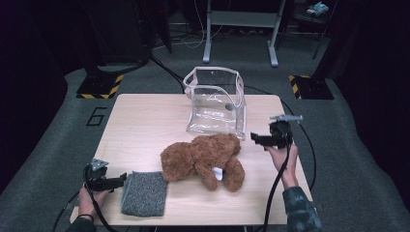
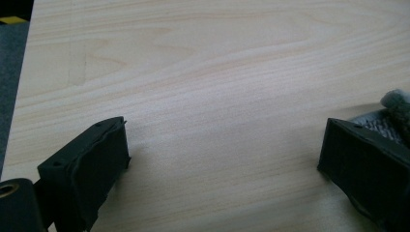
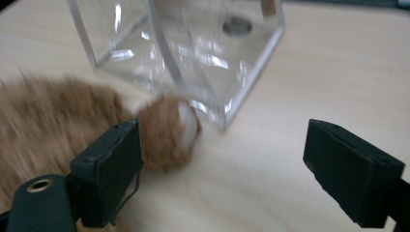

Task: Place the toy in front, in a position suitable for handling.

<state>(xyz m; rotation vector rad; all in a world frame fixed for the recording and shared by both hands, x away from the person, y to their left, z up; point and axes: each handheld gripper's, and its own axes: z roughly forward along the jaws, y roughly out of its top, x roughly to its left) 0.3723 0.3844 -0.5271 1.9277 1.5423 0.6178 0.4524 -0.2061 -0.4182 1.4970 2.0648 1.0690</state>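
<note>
High view, left to right: one left gripper (image 1: 121, 180) rests at the near left corner of the one wooden table (image 1: 140, 121), held by a hand (image 1: 88, 202) coming in from the bottom edge; just to its right lies one grey speckled cloth (image 1: 144, 193), folded flat near the near edge. Past the cloth, in the middle of the table, lies one brown teddy bear (image 1: 203, 159) with a white tag on its underside. Just beyond the bear, toward the far edge, stands one clear plastic bag (image 1: 216, 101), open at the top. At the right edge, the right gripper (image 1: 257, 140) is held level above the table, pointing left toward the bear and the bag, close to both but touching neither. The left gripper view shows what the high view cannot settle: the left jaws stand wide apart over bare wood with nothing between them, and a corner of the grey cloth (image 2: 394, 108) lies just behind the right-hand jaw. The right gripper view shows its jaws wide apart and empty as well, with a blurred paw of the bear (image 3: 167, 133) behind one jaw, right by the near corner of the clear bag (image 3: 227, 58).
</note>
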